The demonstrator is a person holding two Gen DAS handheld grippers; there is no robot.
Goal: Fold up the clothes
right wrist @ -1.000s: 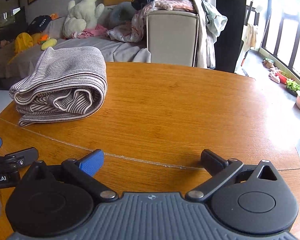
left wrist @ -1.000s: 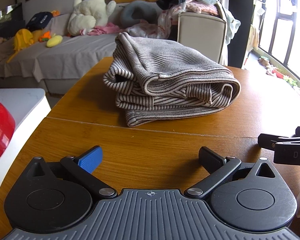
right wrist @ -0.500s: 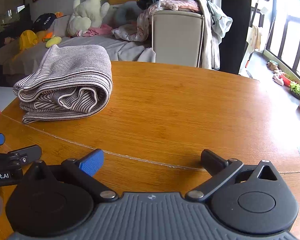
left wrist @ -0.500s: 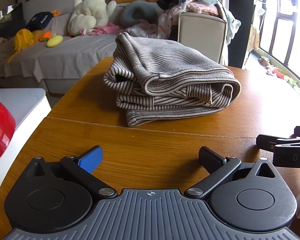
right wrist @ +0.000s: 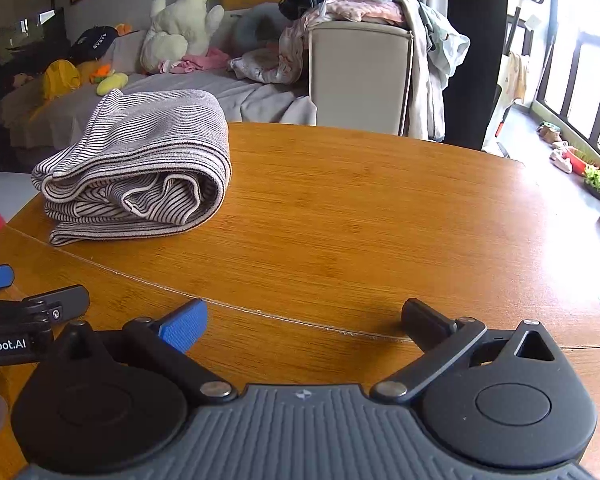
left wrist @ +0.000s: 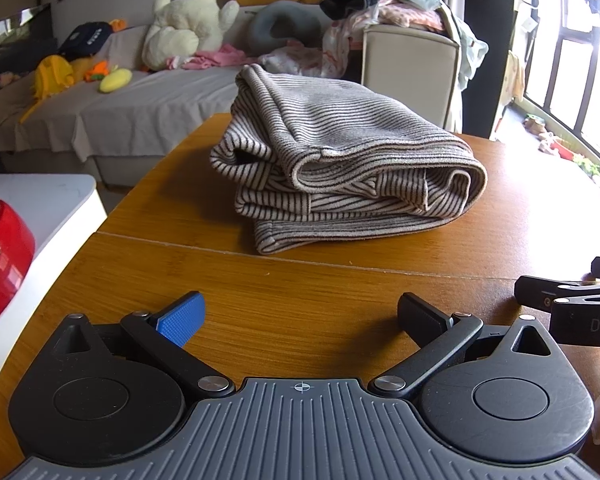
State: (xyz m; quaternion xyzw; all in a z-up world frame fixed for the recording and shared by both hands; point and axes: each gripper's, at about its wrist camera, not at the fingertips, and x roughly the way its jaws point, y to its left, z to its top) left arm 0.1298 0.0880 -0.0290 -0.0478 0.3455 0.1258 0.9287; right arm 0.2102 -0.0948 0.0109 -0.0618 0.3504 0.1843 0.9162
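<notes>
On the round wooden table (left wrist: 500,184), toward its far left side, the grey-and-cream striped knit garment (left wrist: 340,168) sits folded in a thick bundle. Both tools hover near the table's front edge, well apart from it: the left gripper (left wrist: 300,316) and the right gripper (right wrist: 304,320) each have fingers spread wide, holding nothing. The loose top flap looks likely to spring open if bumped, since nothing pins it. Only the left wrist view shows the bundle's open layered edge square on; only the right wrist view shows the bare right half of the table.
</notes>
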